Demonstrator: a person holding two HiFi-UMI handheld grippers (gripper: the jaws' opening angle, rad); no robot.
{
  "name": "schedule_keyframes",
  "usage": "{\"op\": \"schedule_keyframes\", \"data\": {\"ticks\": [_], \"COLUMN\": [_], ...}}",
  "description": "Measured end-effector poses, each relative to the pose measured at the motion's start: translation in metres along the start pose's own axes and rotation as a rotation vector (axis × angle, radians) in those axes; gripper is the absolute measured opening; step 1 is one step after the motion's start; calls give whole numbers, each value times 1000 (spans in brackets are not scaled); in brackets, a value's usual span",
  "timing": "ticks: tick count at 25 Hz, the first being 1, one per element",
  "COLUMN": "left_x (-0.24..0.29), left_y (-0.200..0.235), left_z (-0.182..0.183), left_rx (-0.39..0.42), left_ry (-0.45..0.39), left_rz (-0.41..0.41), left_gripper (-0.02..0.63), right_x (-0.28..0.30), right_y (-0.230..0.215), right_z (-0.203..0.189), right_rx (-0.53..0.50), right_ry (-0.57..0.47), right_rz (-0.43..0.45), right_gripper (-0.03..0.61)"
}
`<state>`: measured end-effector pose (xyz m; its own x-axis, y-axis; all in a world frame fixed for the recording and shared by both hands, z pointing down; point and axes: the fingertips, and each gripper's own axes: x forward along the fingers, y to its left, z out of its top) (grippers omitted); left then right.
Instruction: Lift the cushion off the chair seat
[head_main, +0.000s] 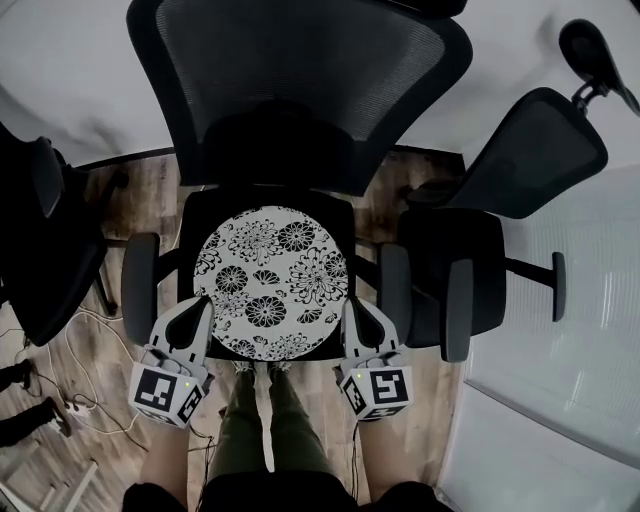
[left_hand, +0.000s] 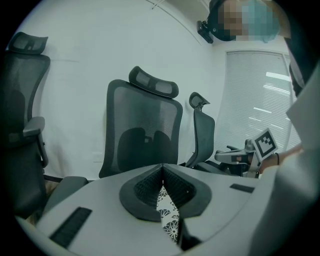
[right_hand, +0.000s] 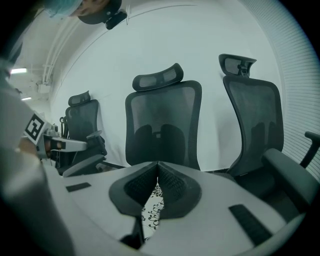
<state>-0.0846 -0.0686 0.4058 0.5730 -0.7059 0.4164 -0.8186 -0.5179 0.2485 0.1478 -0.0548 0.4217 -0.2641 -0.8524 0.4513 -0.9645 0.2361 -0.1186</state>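
An office, judging by the mesh desk chairs (head_main: 300, 90) and window blinds (left_hand: 252, 105).

1. Head view: from above, faces steeply down on chair (head_main: 300, 90) seat & cushion (head_main: 272, 282); left gripper (head_main: 205, 312) & right gripper (head_main: 350, 312) at btm.
2. Left gripper view: low, close over cushion, faces along own jaws to chair back.
3. Right gripper view: same, from other side.
4. All 3 share chair & cushion; each gripper view catches the other gripper.
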Motion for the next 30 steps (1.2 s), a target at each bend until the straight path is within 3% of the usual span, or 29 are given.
{"op": "schedule_keyframes", "data": {"ticks": [30], "left_x": [31], "left_y": [18], "left_z": [-102], "left_rx": [-51], "left_ry": [110], "left_rz": [5], "left_gripper": [12], "right_x": [33], "right_y": [-8], "right_z": [-107], "right_rx": [45], "right_ry": [136], "right_rz": [-3], "right_gripper": [17]}}
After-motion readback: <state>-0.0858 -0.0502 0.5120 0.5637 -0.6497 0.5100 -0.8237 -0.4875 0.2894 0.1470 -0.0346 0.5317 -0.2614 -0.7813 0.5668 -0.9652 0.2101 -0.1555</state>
